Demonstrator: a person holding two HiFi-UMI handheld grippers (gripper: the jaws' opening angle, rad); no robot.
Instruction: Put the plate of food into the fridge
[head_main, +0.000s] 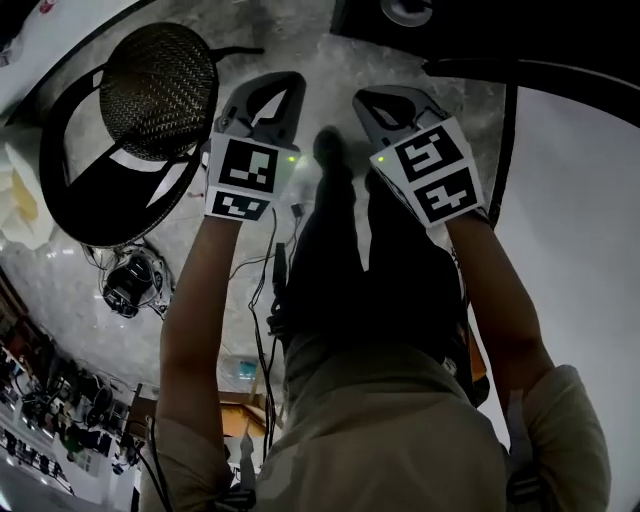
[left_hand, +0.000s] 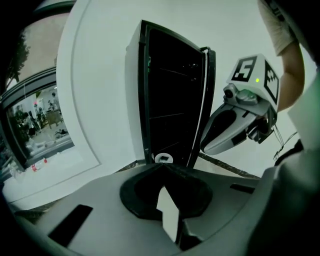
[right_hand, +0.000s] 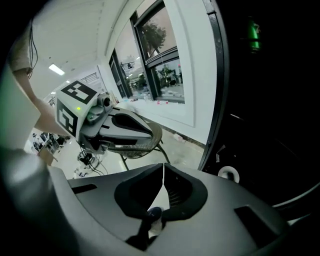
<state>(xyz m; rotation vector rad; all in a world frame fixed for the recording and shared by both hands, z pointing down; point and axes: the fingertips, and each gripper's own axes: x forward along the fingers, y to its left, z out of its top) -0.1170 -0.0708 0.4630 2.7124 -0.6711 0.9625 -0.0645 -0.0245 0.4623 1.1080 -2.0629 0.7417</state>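
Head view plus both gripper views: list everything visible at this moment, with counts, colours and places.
fridge: one, white side, dark inside with shelf lines, ahead of both claws
round fitting: one, white, at the fridge's foot
window: one, dark-framed, in the white wall beside the fridge
chair: one, black, round mesh seat, on the floor near the left claw
cables: several, black, on the floor beside the person's legs
small round device: one, black, on the floor near the chair; kind unclear
floor: grey, mottled
plate of food: none in view
forearms: two, bare
legs: dark trousers
shirt: beige
left claw: grey, shut, empty
right claw: grey, shut, empty
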